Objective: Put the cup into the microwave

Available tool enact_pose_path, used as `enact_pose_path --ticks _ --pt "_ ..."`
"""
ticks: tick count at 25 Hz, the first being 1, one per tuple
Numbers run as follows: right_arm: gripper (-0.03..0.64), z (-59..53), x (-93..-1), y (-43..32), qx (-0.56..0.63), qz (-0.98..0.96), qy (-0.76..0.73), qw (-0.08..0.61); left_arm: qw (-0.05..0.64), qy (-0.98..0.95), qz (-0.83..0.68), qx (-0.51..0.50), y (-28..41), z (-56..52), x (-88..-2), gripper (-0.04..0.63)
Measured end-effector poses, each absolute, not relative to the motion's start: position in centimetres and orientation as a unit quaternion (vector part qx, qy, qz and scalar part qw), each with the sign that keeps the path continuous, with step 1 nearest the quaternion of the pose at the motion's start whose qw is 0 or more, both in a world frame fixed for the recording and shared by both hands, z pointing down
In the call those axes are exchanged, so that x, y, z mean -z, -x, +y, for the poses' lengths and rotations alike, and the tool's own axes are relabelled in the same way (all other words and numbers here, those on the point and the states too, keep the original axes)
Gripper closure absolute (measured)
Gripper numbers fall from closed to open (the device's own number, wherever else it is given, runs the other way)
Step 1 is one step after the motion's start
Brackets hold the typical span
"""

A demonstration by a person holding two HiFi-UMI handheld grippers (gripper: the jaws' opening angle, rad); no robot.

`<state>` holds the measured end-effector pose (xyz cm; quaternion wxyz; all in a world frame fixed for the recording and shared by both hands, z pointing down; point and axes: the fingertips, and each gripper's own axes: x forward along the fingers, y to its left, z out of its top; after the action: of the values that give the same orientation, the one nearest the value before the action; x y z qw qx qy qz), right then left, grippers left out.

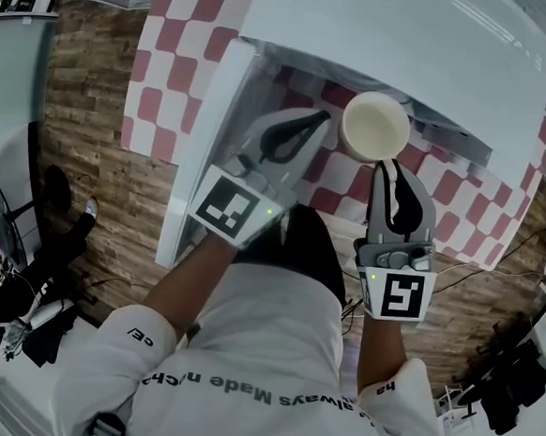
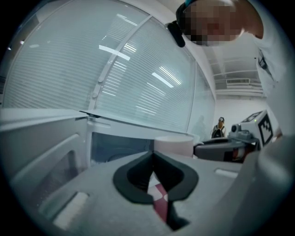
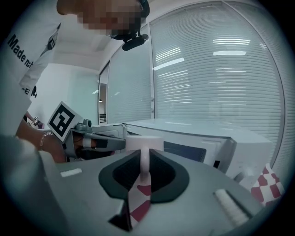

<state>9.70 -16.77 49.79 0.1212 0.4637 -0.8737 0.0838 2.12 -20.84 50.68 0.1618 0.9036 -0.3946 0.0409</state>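
Right gripper (image 3: 144, 159) is clenched on the handle of the cup (image 1: 375, 126), holding it in the air just at the open front of the microwave (image 1: 409, 44). Left gripper (image 2: 153, 156) is pinched closed on nothing, beside the swung-out door (image 1: 203, 150). Step looks like carry-in; next move needs the cup pushed into the cavity (image 2: 117, 150), set down level, then let go.

The cup (image 1: 375, 126) had a cream, matt surface, paper or thin plastic; which one could not be told. The microwave (image 1: 400, 44) had a smooth white casing with a soft gloss, and its door (image 1: 202, 160) likewise. The left gripper (image 1: 320, 119) and the right gripper (image 1: 384, 162) looked like grey matt plastic, with black rubber-like pads (image 3: 170, 177). The checked tablecloth (image 1: 167, 72) seemed smooth cloth, and the floor (image 1: 84, 103) was wood planks with a rough grain.
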Motion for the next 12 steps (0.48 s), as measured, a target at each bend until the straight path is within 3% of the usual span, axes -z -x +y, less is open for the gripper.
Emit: enact_pose_path --ticks 12 --pt "0.575 -20.3 -54.4 -10.3 -0.084 -0.861 -0.489 0.111 0.144 -0.898 -0.415 -0.042 -2.1 -23.9 -53.7 0.591"
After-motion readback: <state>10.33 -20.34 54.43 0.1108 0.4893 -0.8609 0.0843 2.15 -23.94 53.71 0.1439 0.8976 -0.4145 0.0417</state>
